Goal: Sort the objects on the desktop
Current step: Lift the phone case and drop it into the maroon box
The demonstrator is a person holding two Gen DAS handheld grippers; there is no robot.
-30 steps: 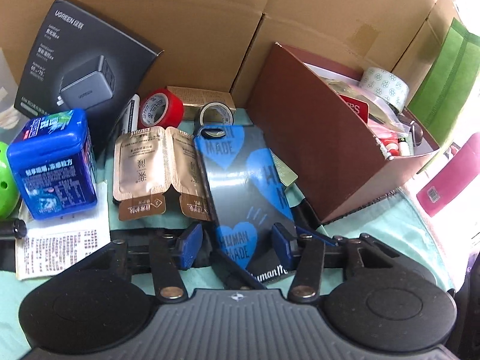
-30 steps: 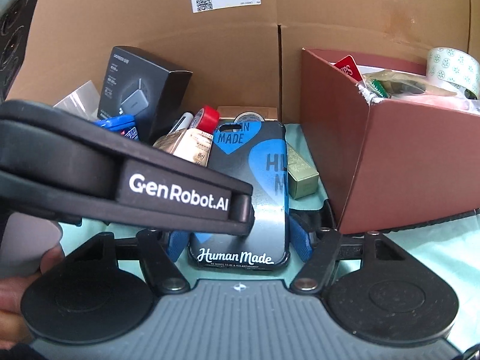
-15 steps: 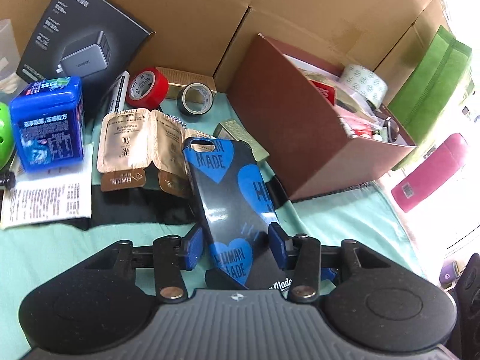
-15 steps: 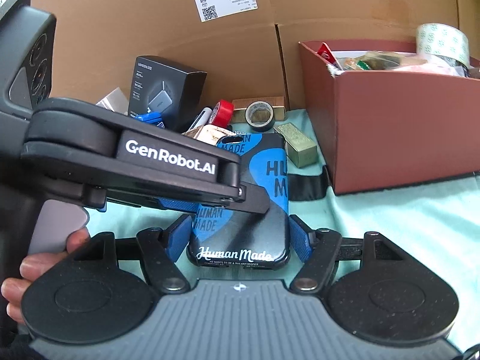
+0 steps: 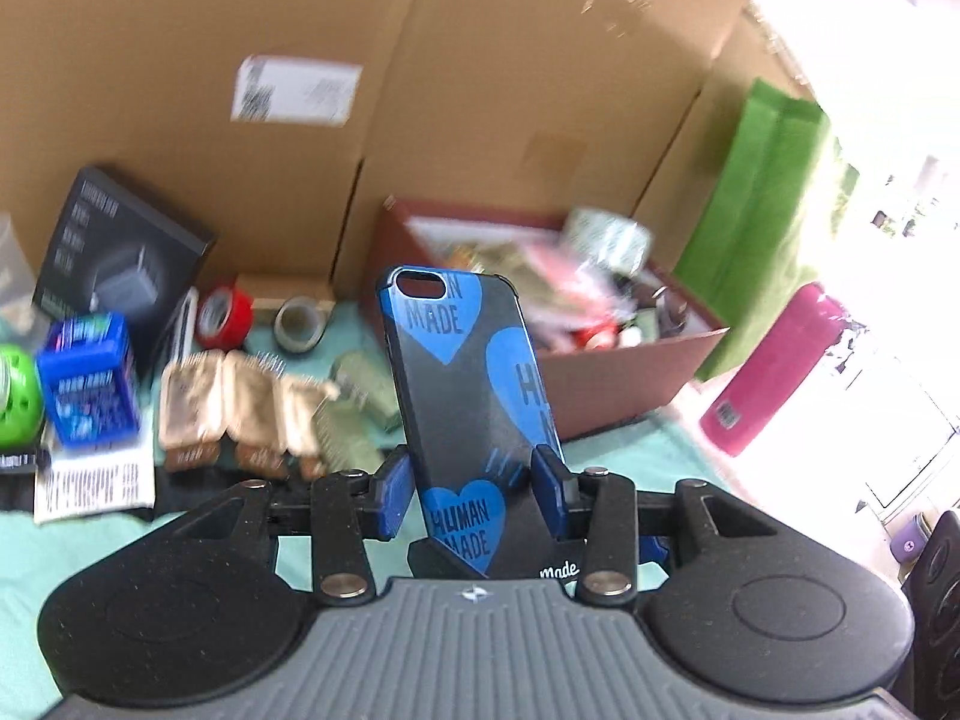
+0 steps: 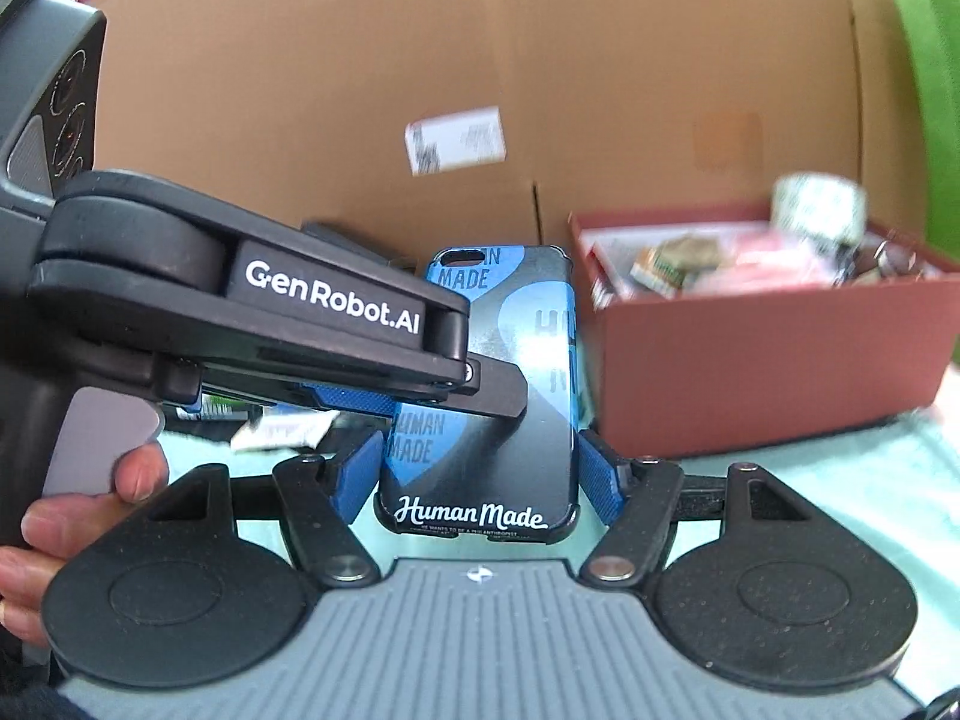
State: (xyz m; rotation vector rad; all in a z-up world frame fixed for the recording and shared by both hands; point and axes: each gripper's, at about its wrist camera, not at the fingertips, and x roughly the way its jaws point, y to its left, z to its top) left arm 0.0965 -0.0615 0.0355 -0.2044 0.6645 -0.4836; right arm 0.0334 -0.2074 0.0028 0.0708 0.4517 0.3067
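Note:
A black phone case with blue hearts and "Human Made" lettering [image 5: 474,384] is held up off the table, tilted upright. My left gripper [image 5: 474,492] is shut on its lower part, a blue pad on each side edge. My right gripper [image 6: 477,480] is shut on the same case [image 6: 516,396] near its bottom end, pads on both edges. The left gripper's body crosses the right wrist view and hides part of the case. A red-brown box [image 5: 624,384] full of small items stands to the right, also in the right wrist view [image 6: 762,372].
On the teal cloth at left lie a blue box [image 5: 87,384], a green ball [image 5: 18,402], brown sachets [image 5: 234,402], a red tape roll [image 5: 225,315], a grey tape roll [image 5: 300,324] and a black UGREEN box [image 5: 114,258]. Cardboard walls stand behind. A pink object [image 5: 774,372] lies at right.
Both grippers have lifted the phone case off the table and tipped it upright. The cameras have risen and pitched up; the table items now sit lower and farther.

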